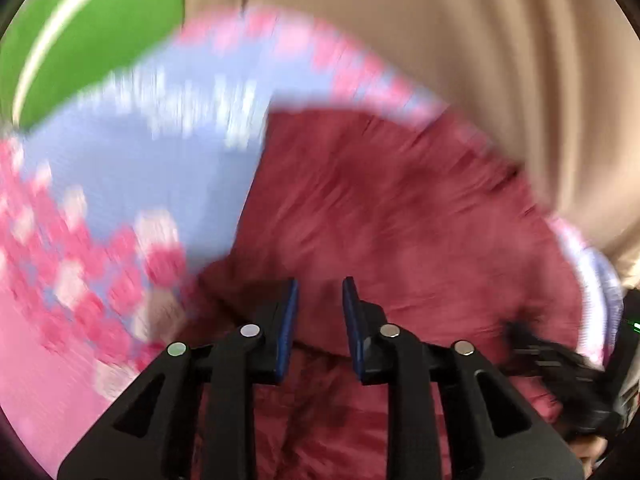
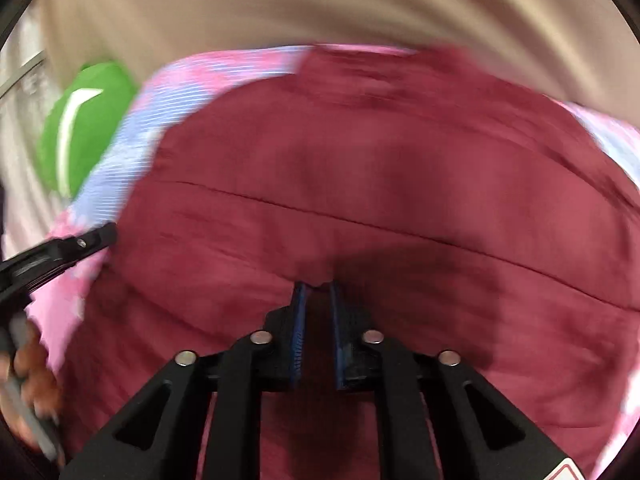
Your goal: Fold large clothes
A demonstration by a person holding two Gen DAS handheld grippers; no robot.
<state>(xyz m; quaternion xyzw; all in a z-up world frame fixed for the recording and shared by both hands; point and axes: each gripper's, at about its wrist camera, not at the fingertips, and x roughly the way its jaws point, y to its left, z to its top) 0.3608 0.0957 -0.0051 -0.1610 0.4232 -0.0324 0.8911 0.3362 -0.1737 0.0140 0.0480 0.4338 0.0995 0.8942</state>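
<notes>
A large maroon garment lies spread on a pink and lavender patterned bedsheet; both views are motion-blurred. My left gripper hovers over the garment's left part near its edge, jaws apart with only a narrow gap and nothing clearly between them. My right gripper is shut on a fold of the maroon garment, which bunches between the blue pads. The left gripper also shows in the right wrist view at the left, over the sheet beside the garment's edge. A seam runs across the garment.
A green pillow with a white stripe lies at the far left of the bed, also in the right wrist view. Beige curtains hang behind the bed. The person's hand holds the left gripper's handle.
</notes>
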